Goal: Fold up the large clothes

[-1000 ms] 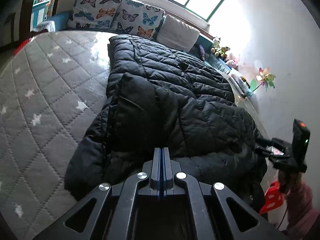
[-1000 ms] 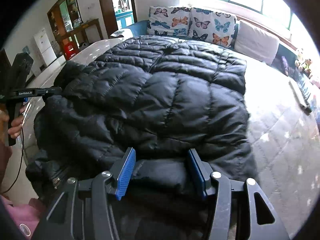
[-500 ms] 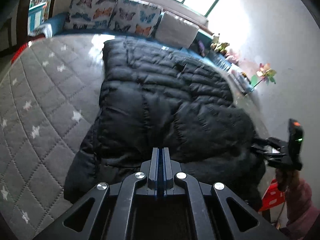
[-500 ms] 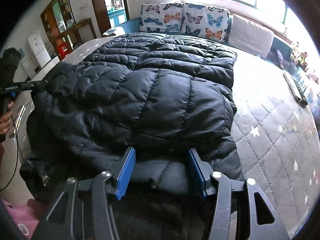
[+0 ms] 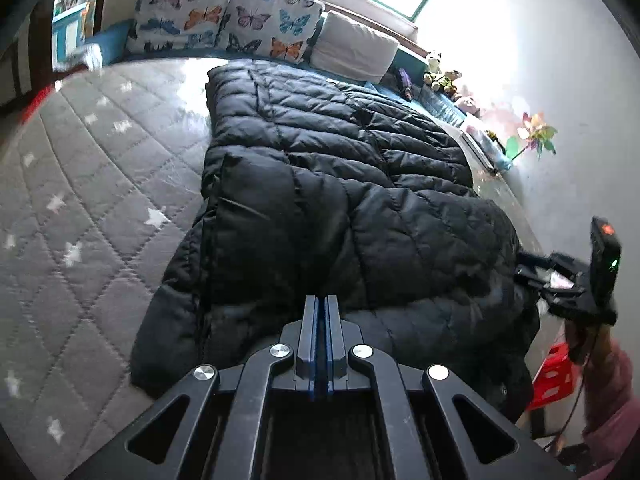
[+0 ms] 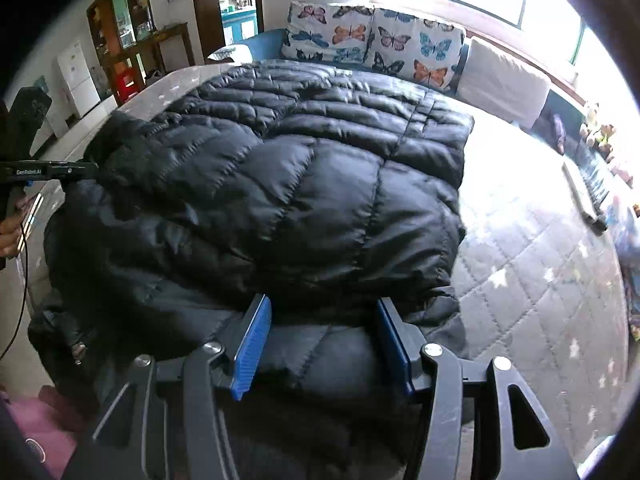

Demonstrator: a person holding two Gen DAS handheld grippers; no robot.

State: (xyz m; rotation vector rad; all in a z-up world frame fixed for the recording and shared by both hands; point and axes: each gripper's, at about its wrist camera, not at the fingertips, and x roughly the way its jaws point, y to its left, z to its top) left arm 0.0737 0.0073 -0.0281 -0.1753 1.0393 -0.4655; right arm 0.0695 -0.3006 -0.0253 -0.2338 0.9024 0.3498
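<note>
A large black quilted down coat (image 5: 340,184) lies lengthwise on the grey star-quilted mattress (image 5: 80,200), its near part folded back over itself; it also fills the right wrist view (image 6: 280,184). My left gripper (image 5: 320,312) is shut, its blue-padded fingers pressed together just above the coat's near edge, with no cloth seen between them. My right gripper (image 6: 320,320) is open, its blue pads (image 6: 252,340) straddling the puffy near edge of the coat. Each gripper also shows in the other's view, at the coat's sides: the right one (image 5: 532,268), the left one (image 6: 80,168).
Butterfly-print cushions (image 6: 376,44) and a white pillow (image 5: 356,52) line the bed's head under the window. Soft toys (image 5: 440,76) and a paper pinwheel (image 5: 536,136) stand along the right wall. A red stool (image 5: 556,376) is beside the bed. Shelves and a doorway (image 6: 132,40) are at the far left.
Both views have shifted slightly; the coat's folded near part has settled flatter and lies a little further up the bed. The left gripper stays shut and the right stays open.
</note>
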